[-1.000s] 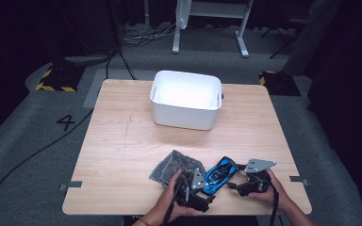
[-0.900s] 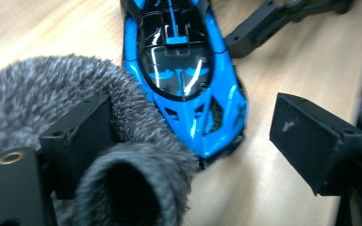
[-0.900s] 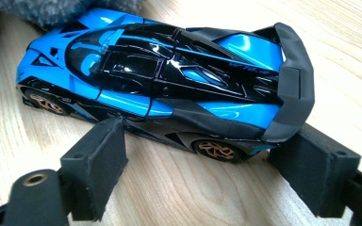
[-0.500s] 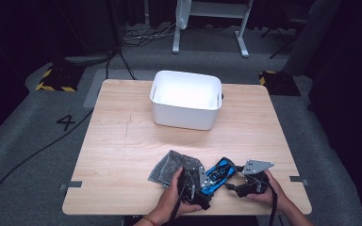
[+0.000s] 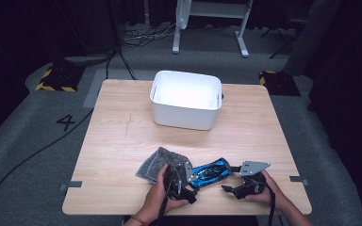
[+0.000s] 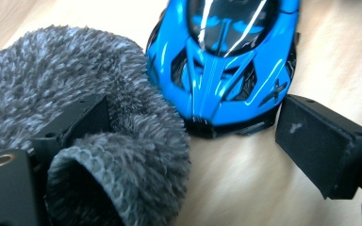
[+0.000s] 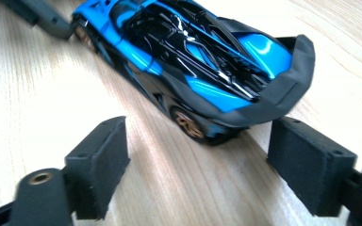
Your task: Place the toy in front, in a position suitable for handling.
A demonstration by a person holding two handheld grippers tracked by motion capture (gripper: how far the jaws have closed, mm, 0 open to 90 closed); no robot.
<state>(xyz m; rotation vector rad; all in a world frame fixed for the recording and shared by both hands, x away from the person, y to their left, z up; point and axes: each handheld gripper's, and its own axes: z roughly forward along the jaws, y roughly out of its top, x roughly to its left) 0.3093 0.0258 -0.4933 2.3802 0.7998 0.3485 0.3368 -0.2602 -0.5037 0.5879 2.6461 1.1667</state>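
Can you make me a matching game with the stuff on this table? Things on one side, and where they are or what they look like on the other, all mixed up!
Things:
1. toy car
2. fuzzy cloth
3. tub
4. left gripper

Clues:
A. white, at the far side of the table
B. grey and fluffy, draped over one jaw
C. shiny blue and black, lying between the two grippers
D. jaws open, pointing at the car's nose

Pairs: 1-C, 2-B, 3-A, 4-D
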